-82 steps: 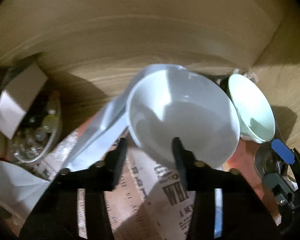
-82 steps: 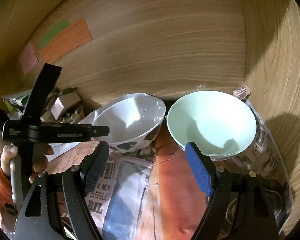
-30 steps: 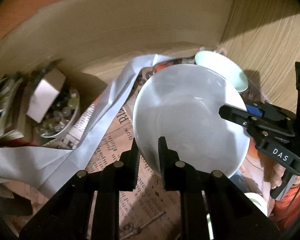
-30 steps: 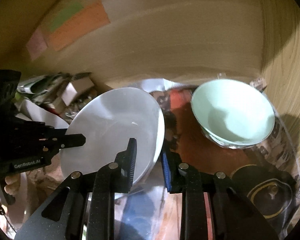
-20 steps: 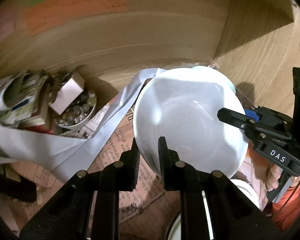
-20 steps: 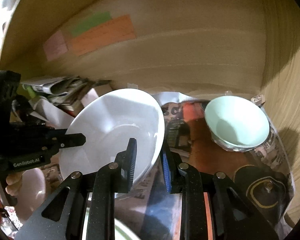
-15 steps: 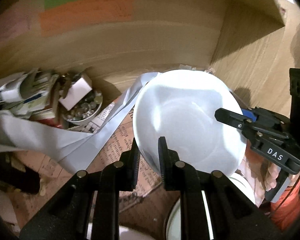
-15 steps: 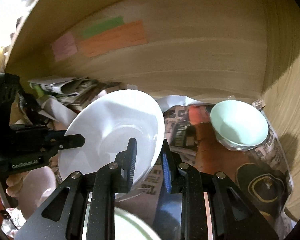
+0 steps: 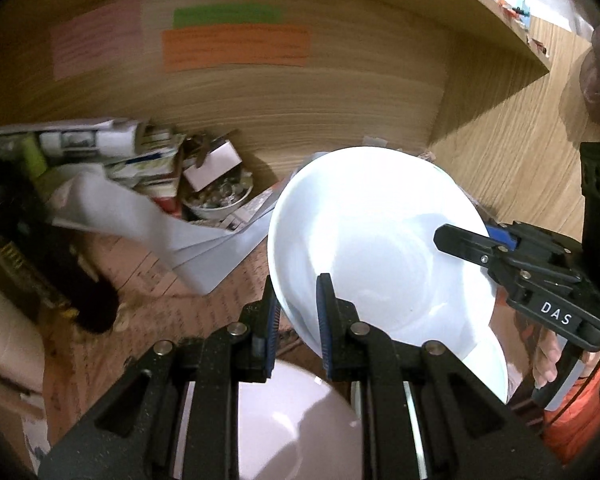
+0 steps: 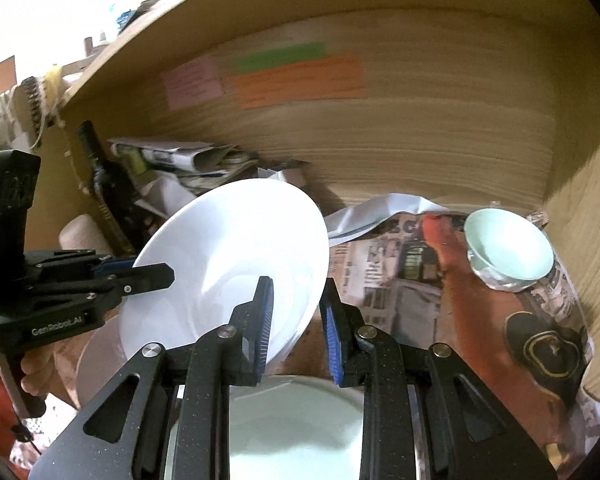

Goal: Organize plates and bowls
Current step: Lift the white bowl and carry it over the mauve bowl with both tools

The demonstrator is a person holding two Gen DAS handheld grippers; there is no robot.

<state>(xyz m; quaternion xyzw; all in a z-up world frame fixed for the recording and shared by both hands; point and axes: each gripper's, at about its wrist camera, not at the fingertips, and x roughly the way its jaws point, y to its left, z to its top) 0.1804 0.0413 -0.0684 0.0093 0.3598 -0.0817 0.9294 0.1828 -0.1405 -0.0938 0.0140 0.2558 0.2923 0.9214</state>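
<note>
A large white bowl (image 9: 380, 248) (image 10: 228, 256) hangs tilted in the air, held from both sides. My left gripper (image 9: 298, 316) is shut on its near rim, and my right gripper (image 10: 298, 320) is shut on the opposite rim. Each gripper shows in the other's view, the right gripper (image 9: 488, 244) at the bowl's right edge and the left gripper (image 10: 140, 272) at its left edge. A mint green bowl (image 10: 508, 250) sits on newspaper at the back right of the wooden shelf. Below the grippers lie a pinkish plate (image 9: 292, 420) and a pale green plate (image 10: 296, 432).
Rolled newspapers and a small dish of clutter (image 9: 216, 196) crowd the shelf's back left. Loose white paper sheets (image 9: 196, 240) lie beside them. Coloured notes (image 10: 296, 80) are stuck on the wooden back wall. Printed newspaper (image 10: 460, 292) covers the shelf floor. A wooden side wall (image 10: 592, 208) closes the right.
Both grippers have drawn back and up from the shelf with the white bowl held between them. The mint bowl stays behind and looks smaller. Plates have come into view underneath.
</note>
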